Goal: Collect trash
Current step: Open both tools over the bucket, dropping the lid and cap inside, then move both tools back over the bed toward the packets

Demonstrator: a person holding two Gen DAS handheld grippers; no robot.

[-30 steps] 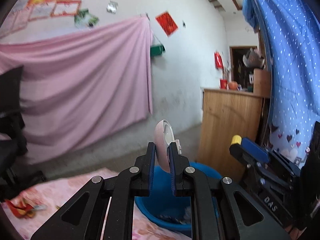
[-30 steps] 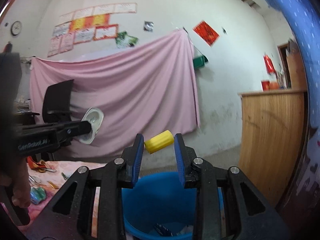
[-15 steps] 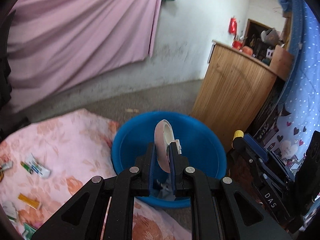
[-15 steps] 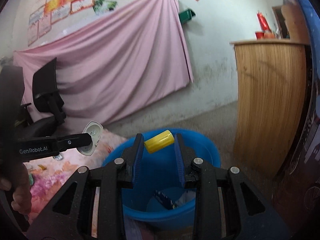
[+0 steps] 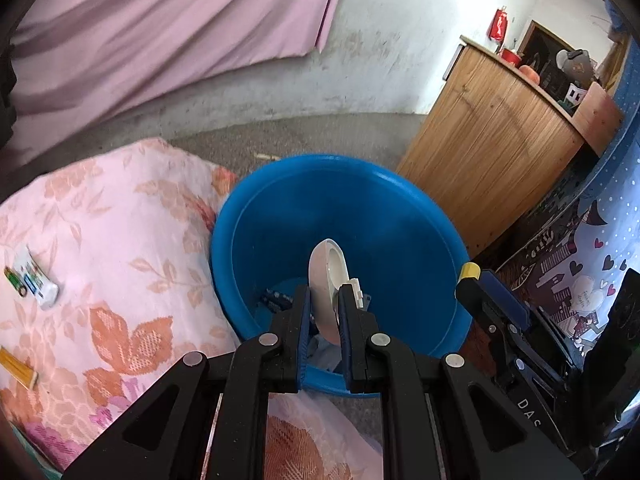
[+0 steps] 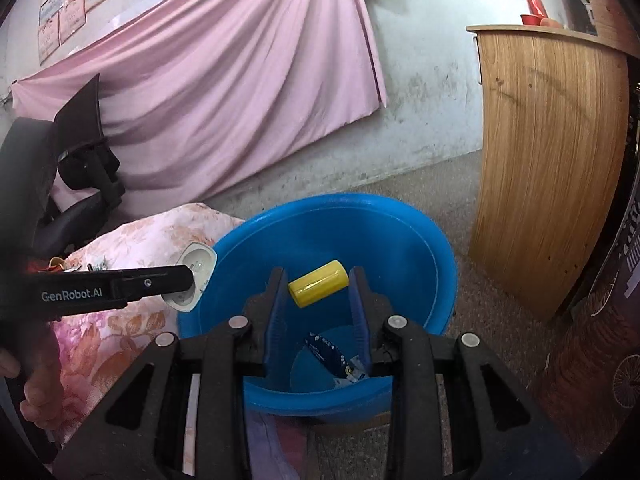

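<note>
Pink drapery (image 6: 224, 92) covers the wall behind a wooden cabinet (image 6: 548, 168) and a floral blanket (image 5: 100, 248). Beside the blanket stands a blue basin (image 6: 360, 240) holding wrappers. Over it, the left hand-held gripper (image 5: 325, 304) clamps a white lid (image 5: 326, 276), the right hand-held gripper (image 6: 318, 284) a yellow cylinder (image 6: 319, 282).
</note>
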